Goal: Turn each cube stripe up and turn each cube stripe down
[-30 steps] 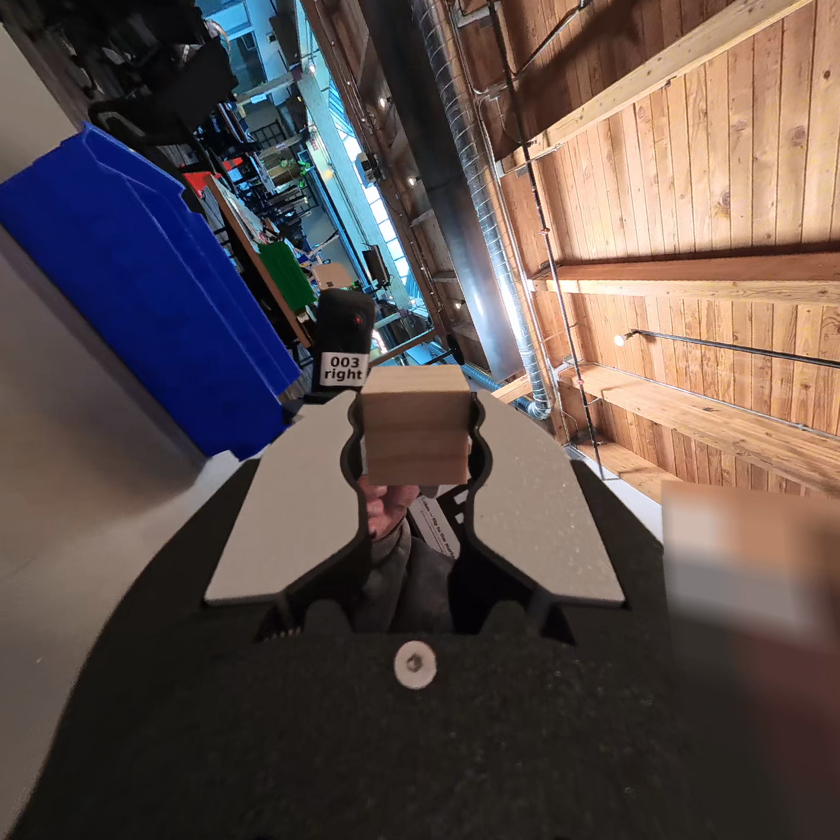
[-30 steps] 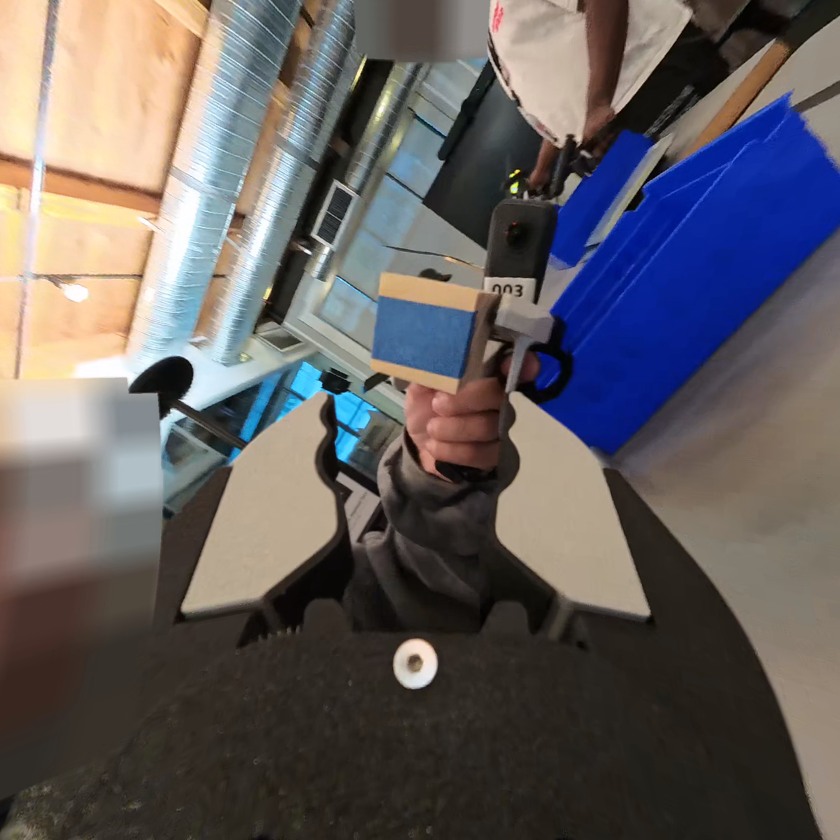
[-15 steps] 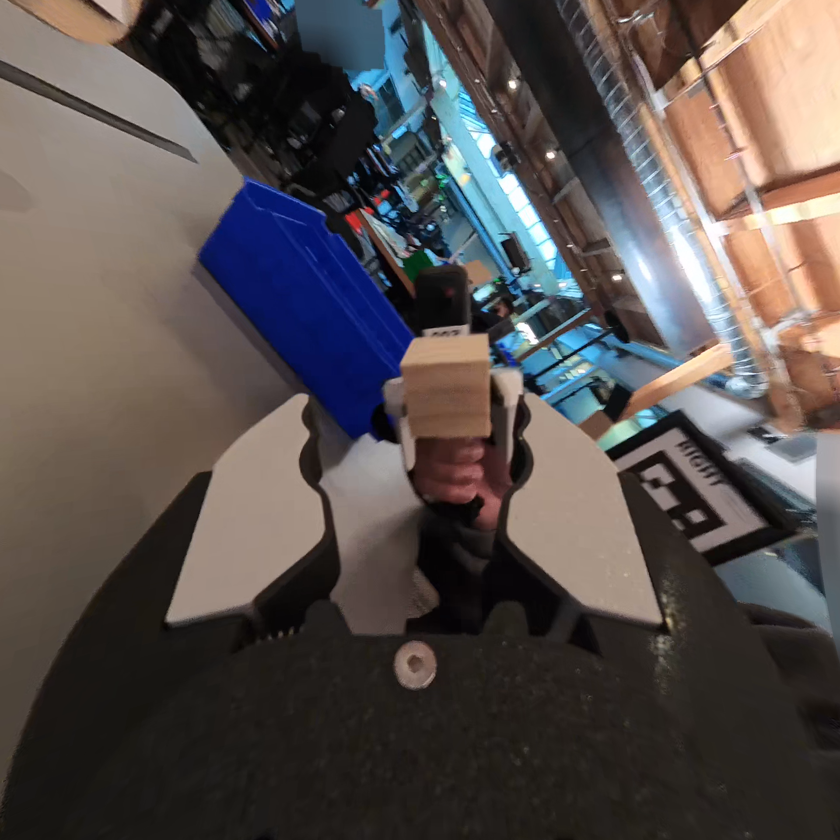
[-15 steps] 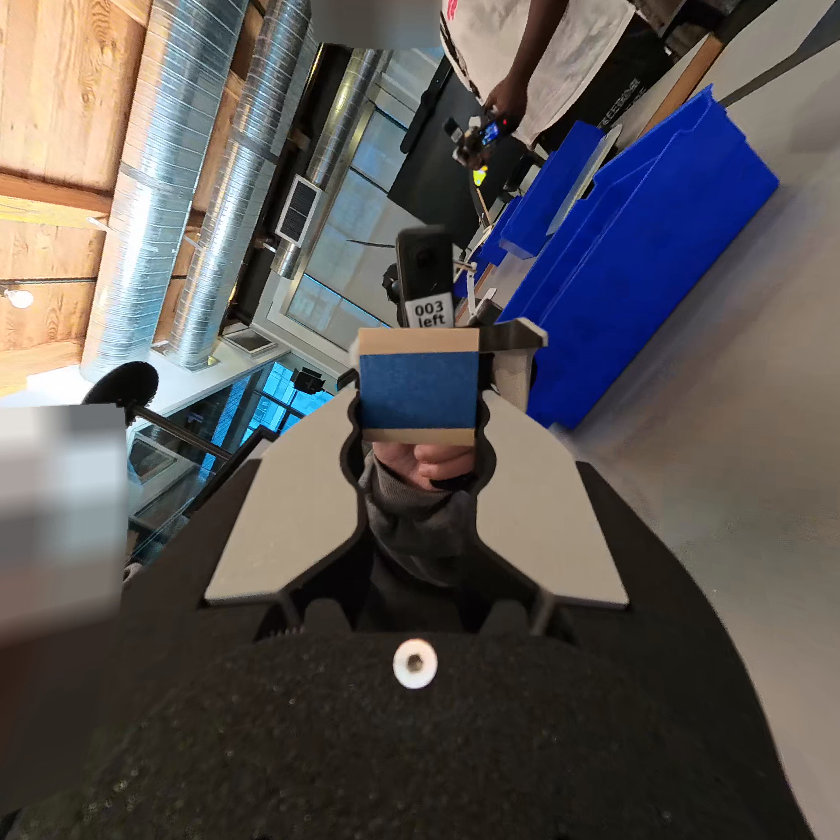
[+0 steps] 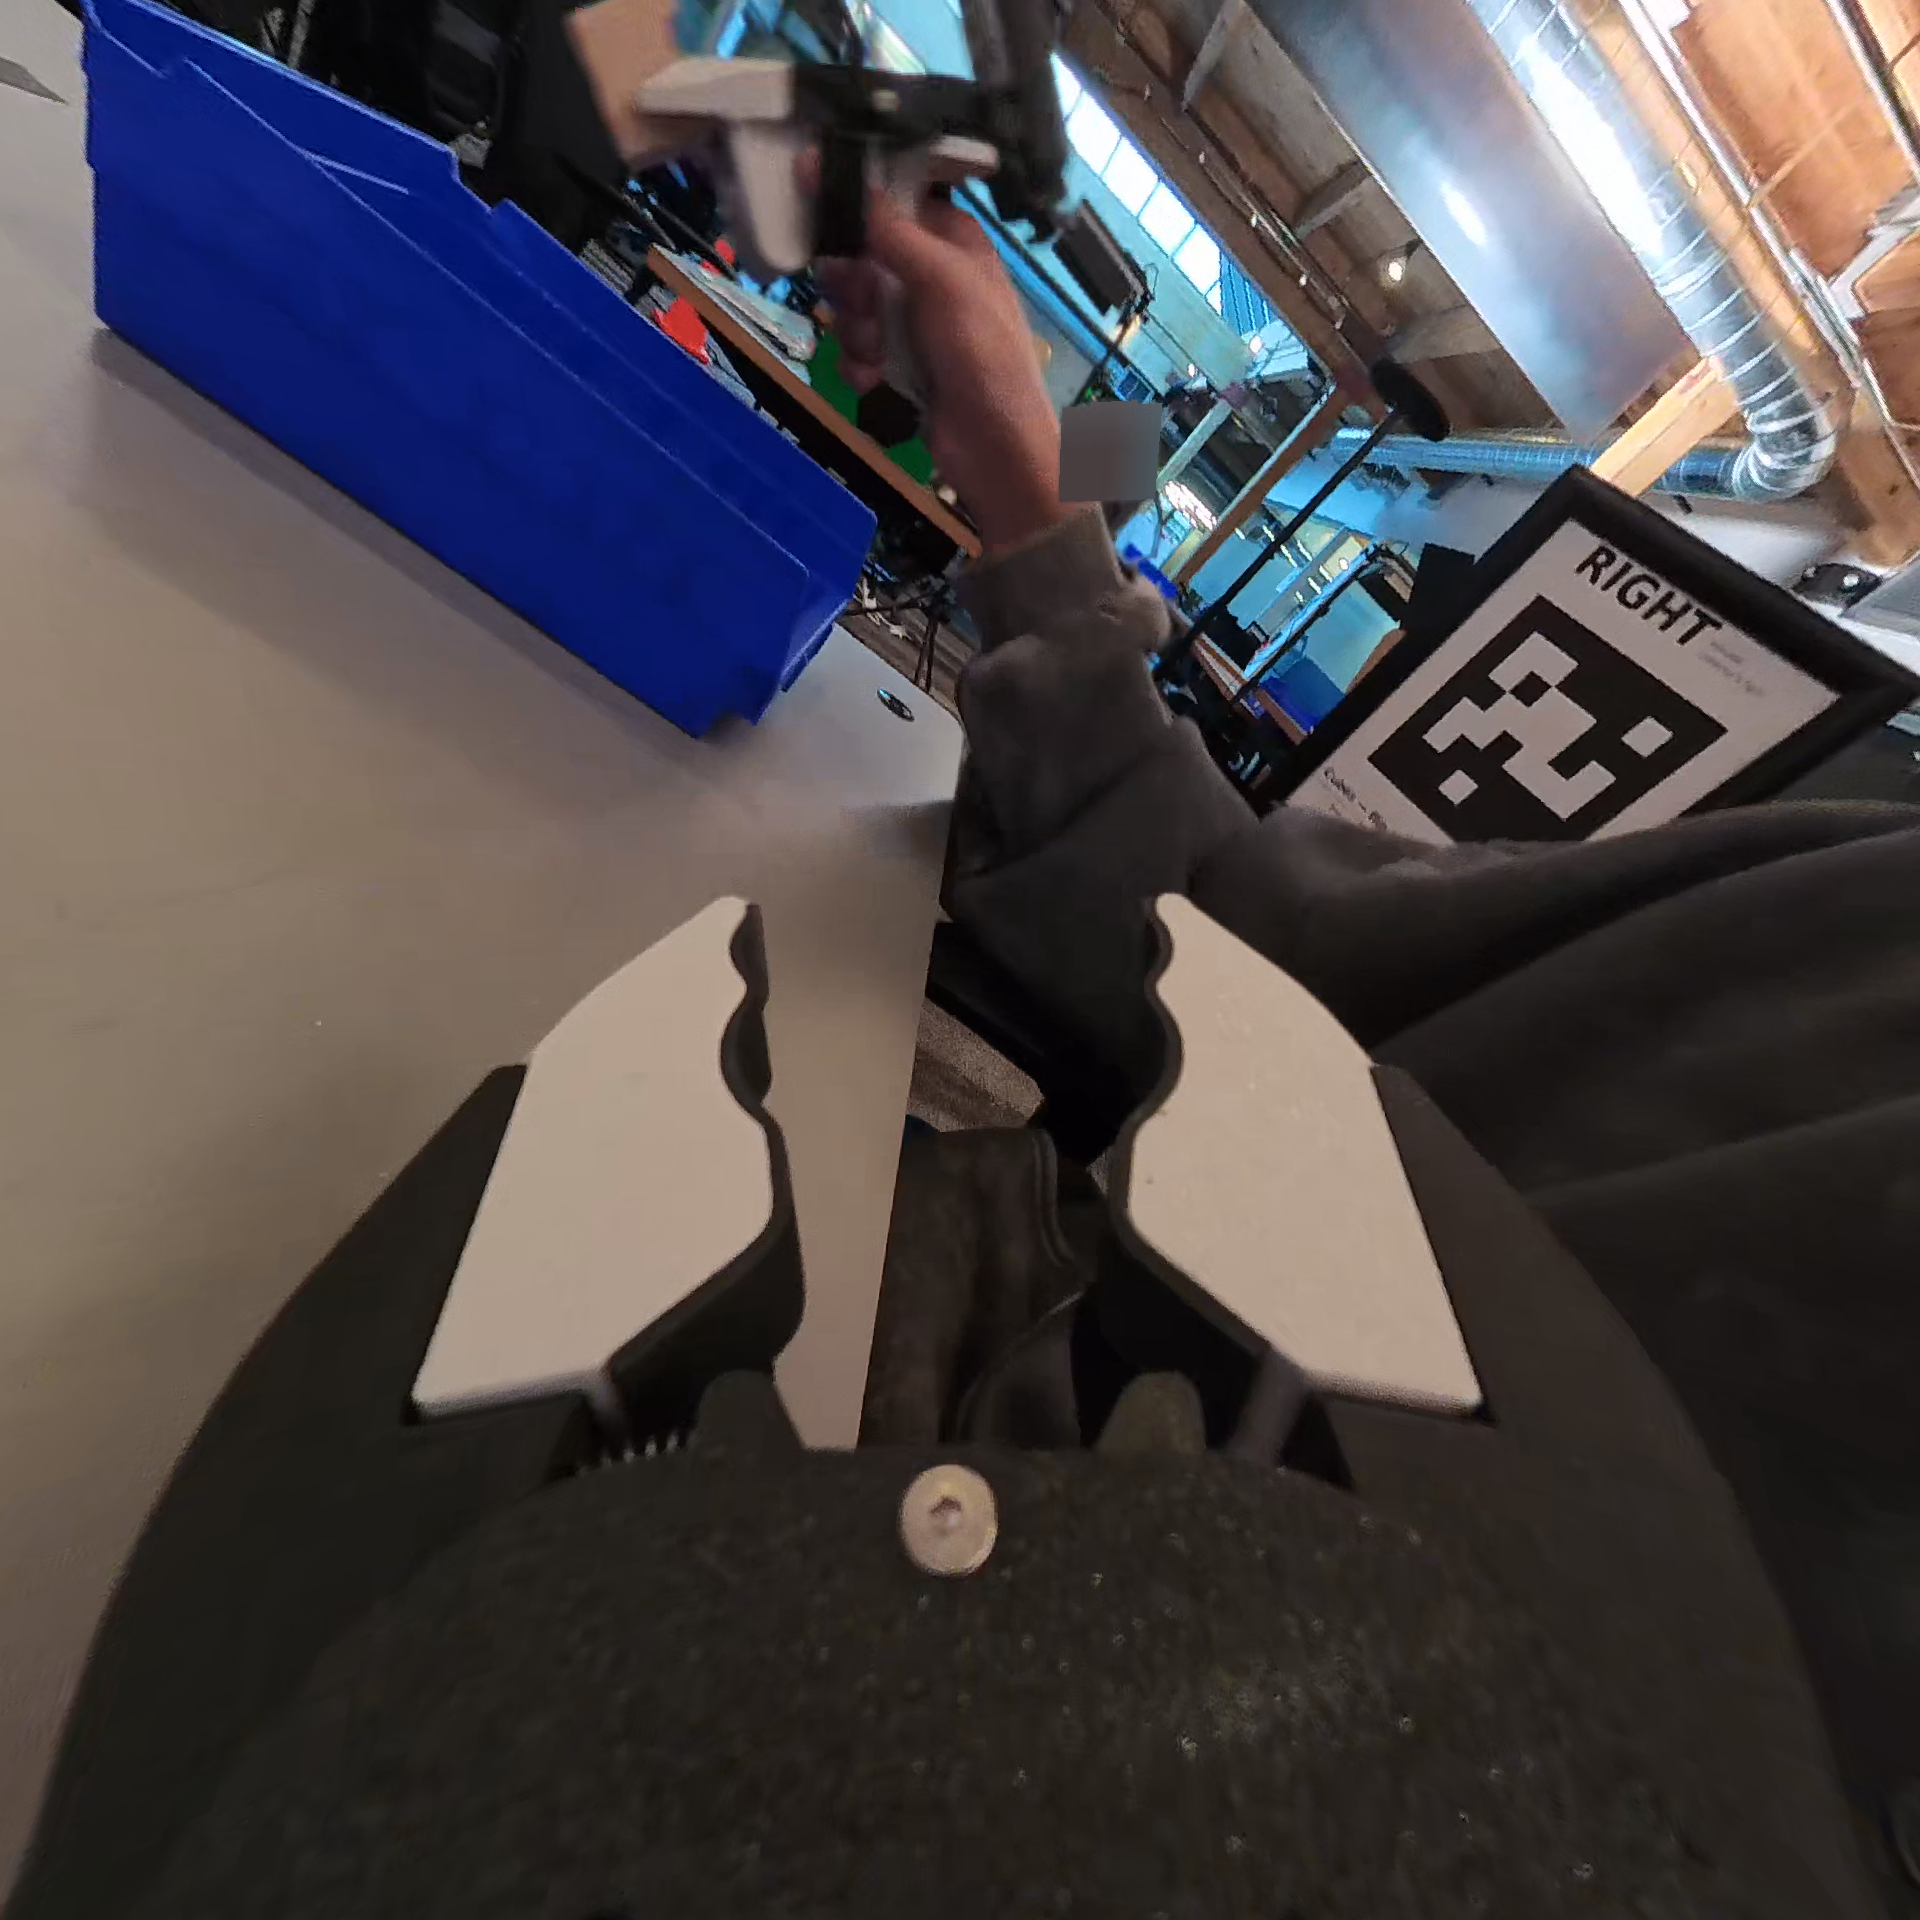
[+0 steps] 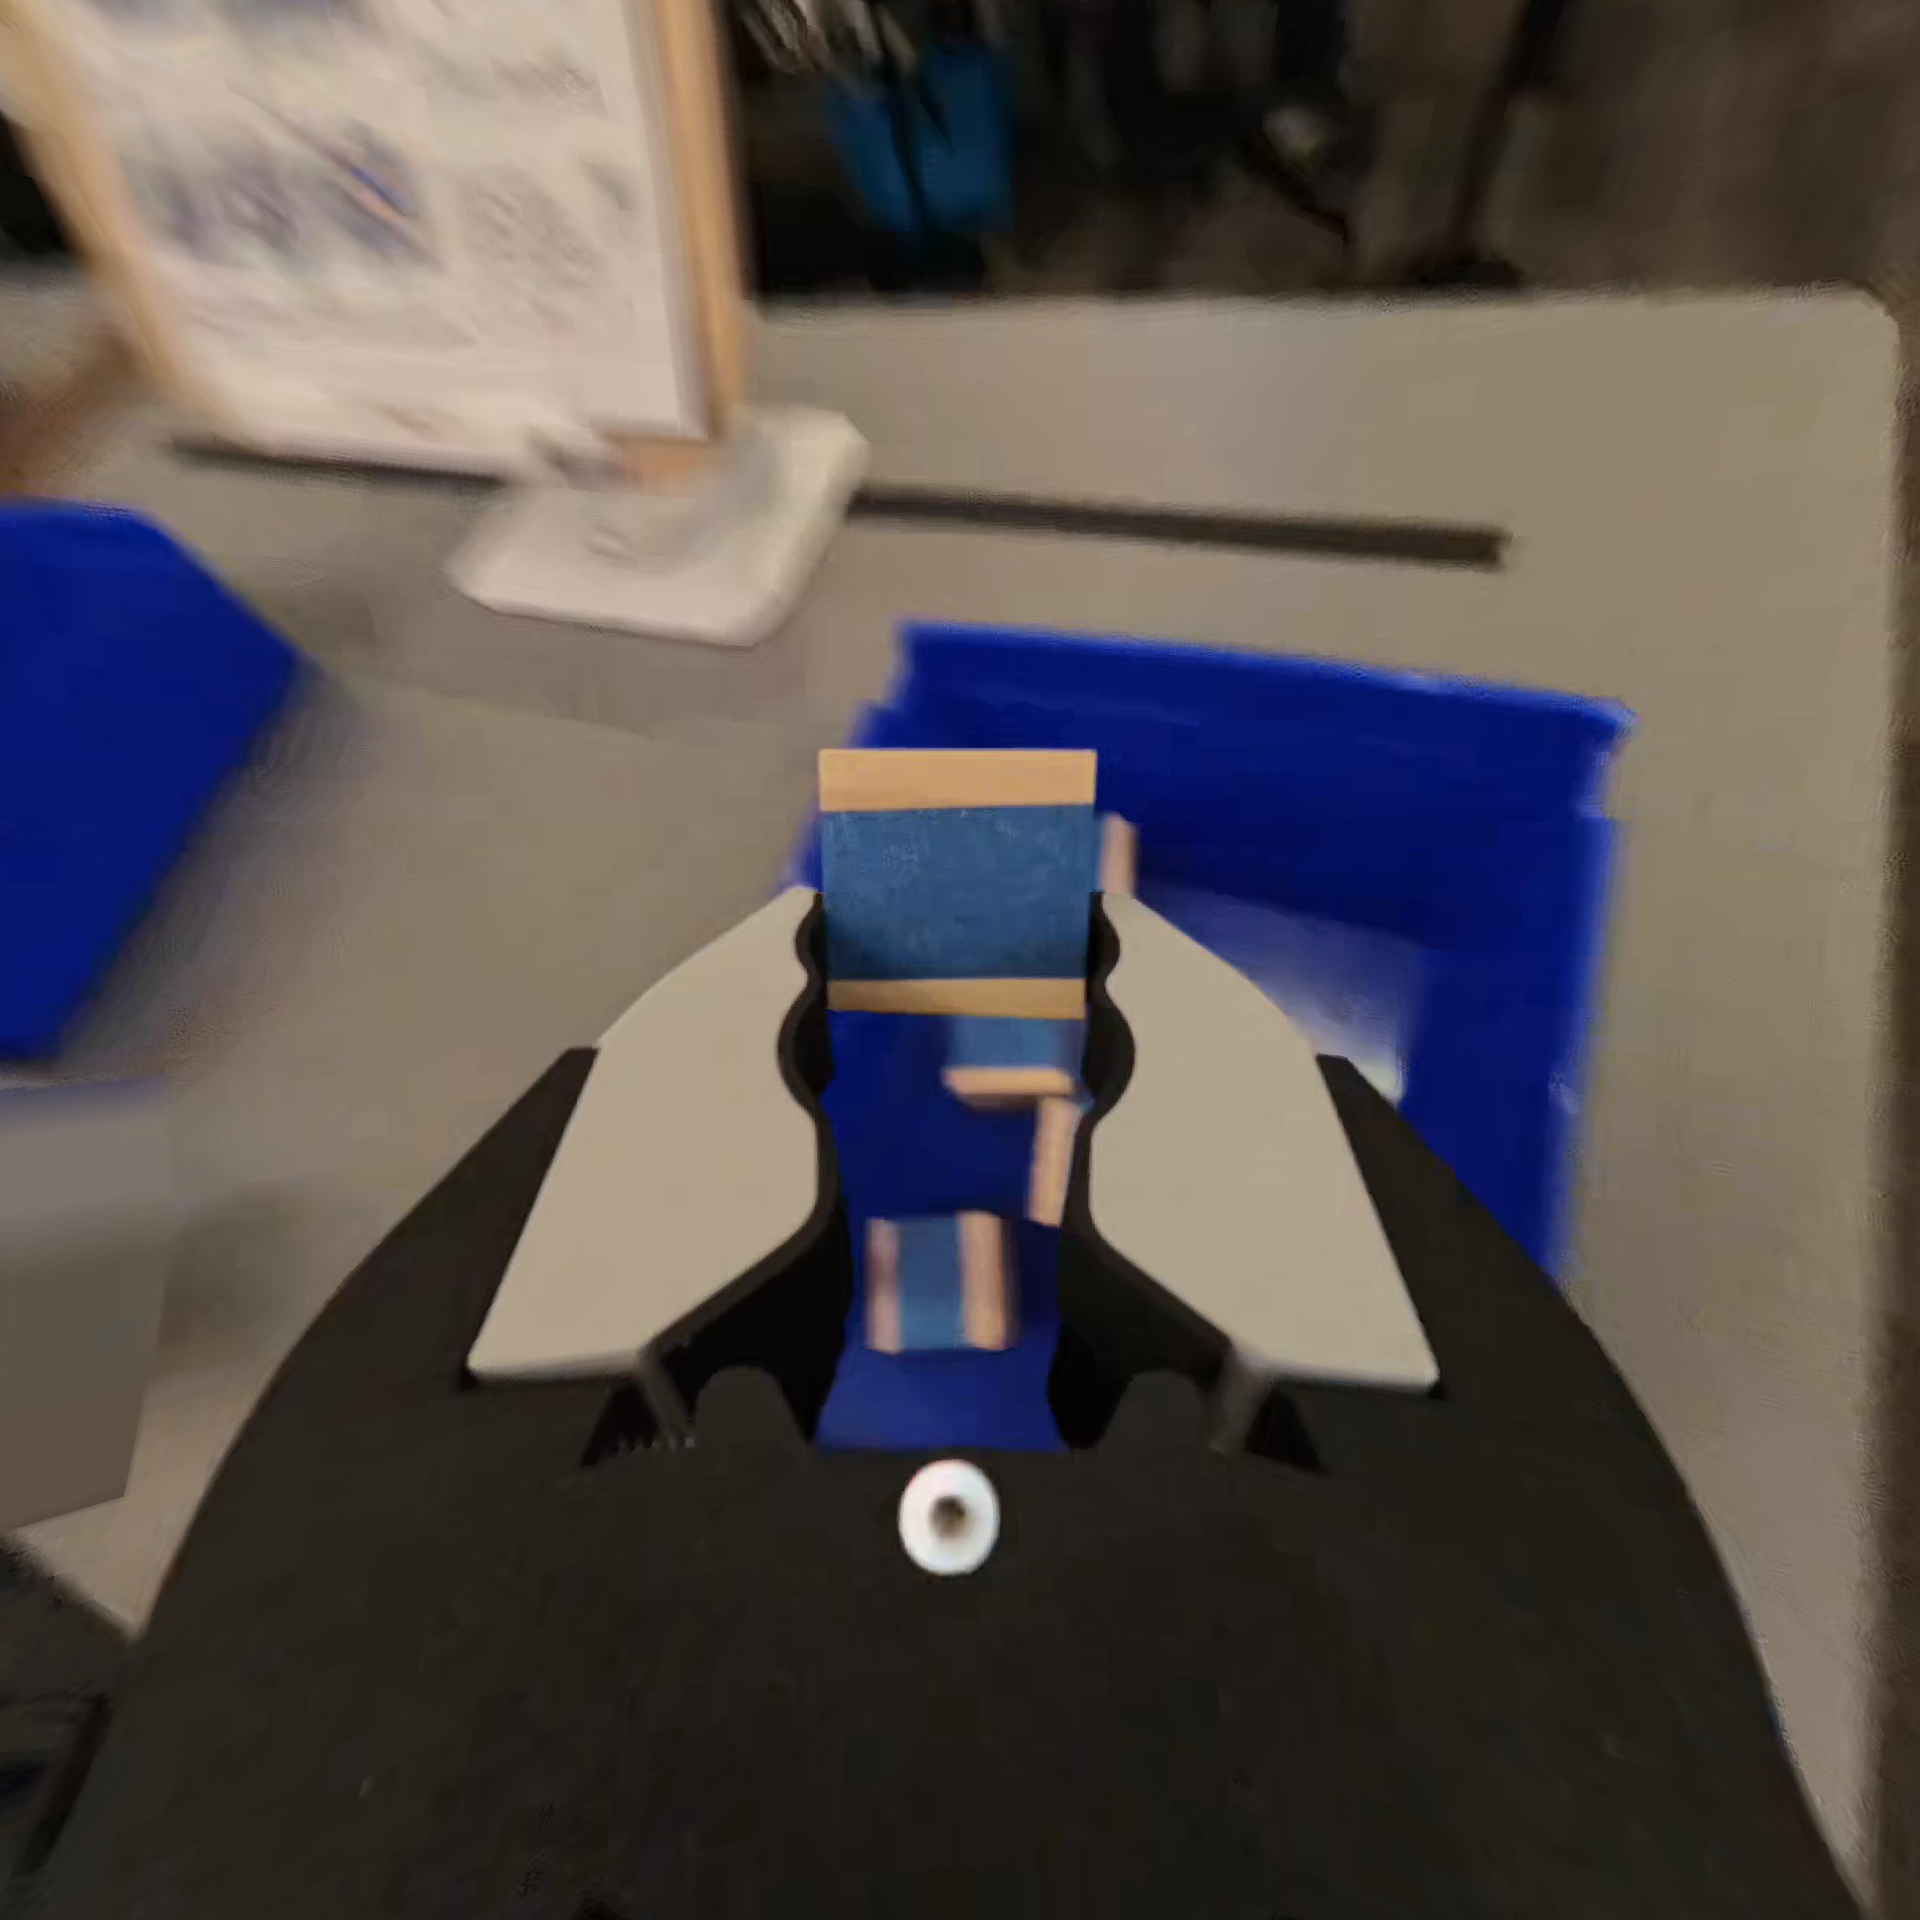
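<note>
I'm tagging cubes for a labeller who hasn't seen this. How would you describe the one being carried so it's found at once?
Start at the blue bin on the grey table in the right wrist view. Above it, the right gripper clamps a wooden cube whose broad blue stripe faces the camera. Unlike the striped cubes lying in the bin, it is held between the fingertips.

Cube: tan wood w/ blue stripe; bin blue, table grey, sleeve dark grey; sign prob white w/ bluish print, too blurred
</note>
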Demonstrator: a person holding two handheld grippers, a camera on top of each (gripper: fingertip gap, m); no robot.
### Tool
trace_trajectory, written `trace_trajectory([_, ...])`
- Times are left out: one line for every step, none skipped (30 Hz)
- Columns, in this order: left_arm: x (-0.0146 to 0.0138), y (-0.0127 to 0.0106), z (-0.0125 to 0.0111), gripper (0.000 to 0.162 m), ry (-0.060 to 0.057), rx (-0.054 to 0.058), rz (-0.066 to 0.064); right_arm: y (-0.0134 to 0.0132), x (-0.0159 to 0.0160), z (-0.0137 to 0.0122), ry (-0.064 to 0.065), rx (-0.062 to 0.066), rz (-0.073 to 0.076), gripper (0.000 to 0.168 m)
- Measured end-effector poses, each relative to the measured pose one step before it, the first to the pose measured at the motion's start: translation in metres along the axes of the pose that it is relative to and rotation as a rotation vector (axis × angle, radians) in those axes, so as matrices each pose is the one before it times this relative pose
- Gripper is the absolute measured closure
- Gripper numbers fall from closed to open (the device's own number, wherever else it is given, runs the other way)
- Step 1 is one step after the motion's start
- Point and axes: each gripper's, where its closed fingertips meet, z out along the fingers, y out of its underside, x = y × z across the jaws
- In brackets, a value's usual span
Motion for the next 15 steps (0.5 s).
trace_trajectory([0.00039, 0.00240, 0.00169, 0.096, 0.0050, -0.0145, 0.0064, 0.01426, 0.02252, 0.01393, 0.0712, -0.0942, -0.0009, 0.122])
trace_trajectory([0.00016, 0.00273, 0.00207, 0.097, 0.0014, -0.0116, 0.0053, 0.01227, 0.01746, 0.01575, 0.0635, -0.0811, -0.0004, 0.122])
trace_trajectory([0.00021, 0.00349, 0.00241, 0.096, 0.0023, -0.0168, 0.0026, 0.00869, 0.01175, 0.01586, 0.0488, -0.0623, -0.0105, 0.122])
trace_trajectory([0.00027, 0.00363, 0.00257, 0.097, 0.0036, -0.0189, 0.0008, 0.00731, 0.00888, 0.01500, 0.0435, -0.0611, -0.0081, 0.122])
trace_trajectory([0.00038, 0.00308, 0.00230, 0.096, 0.0029, -0.0148, -0.0001, 0.00518, 0.00607, 0.01341, 0.0347, -0.0574, -0.0112, 0.122])
trace_trajectory([0.00038, 0.00233, 0.00199, 0.096, 0.0019, -0.0106, 0.0008, 0.00160, 0.00361, 0.01157, 0.0242, -0.0379, -0.0094, 0.122])
trace_trajectory([0.00020, 0.00250, 0.00175, 0.096, 0.0006, -0.0127, 0.0017, 0.00053, 0.00275, 0.01050, 0.0205, -0.0370, -0.0015, 0.122])
trace_trajectory([-0.00007, 0.00245, 0.00148, 0.096, -0.0020, -0.0135, 0.0026, 0.00017, 0.00259, 0.00991, 0.0210, -0.0365, -0.0025, 0.122])
trace_trajectory([0.00030, 0.00179, 0.00117, 0.096, -0.0006, -0.0105, 0.0034, 0.00076, 0.00246, 0.00932, 0.0223, -0.0448, -0.0020, 0.122])
trace_trajectory([0.00073, 0.00093, 0.00080, 0.096, 0.0009, -0.0054, 0.0039, 0.00008, 0.00197, 0.00811, 0.0220, -0.0387, -0.0036, 0.122])
trace_trajectory([0.00066, 0.00046, 0.00044, 0.096, -0.0005, -0.0040, 0.0027, -0.00125, 0.00038, 0.00643, 0.0127, -0.0246, -0.0029, 0.122])
trace_trajectory([0.00081, 0.00015, 0.00028, 0.096, 0.0011, -0.0029, 0.0022, -0.00063, 0.00044, 0.00503, 0.0118, -0.0237, 0.0031, 0.122])
trace_trajectory([0.00079, -0.00001, -0.00003, 0.096, 0.0025, -0.0025, 0.0017, 0.00073, 0.00073, 0.00401, 0.0111, -0.0244, 0.0027, 0.122])
trace_trajectory([0.00008, -0.00003, -0.00023, 0.096, 0.0003, -0.0013, 0.0001, 0.00173, 0.00006, 0.00307, 0.0017, -0.0245, 0.0066, 0.122])
trace_trajectory([-0.00039, -0.00018, -0.00038, 0.096, -0.0010, 0.0008, -0.0015, 0.00094, -0.00102, 0.00233, -0.0088, -0.0096, 0.0080, 0.122])
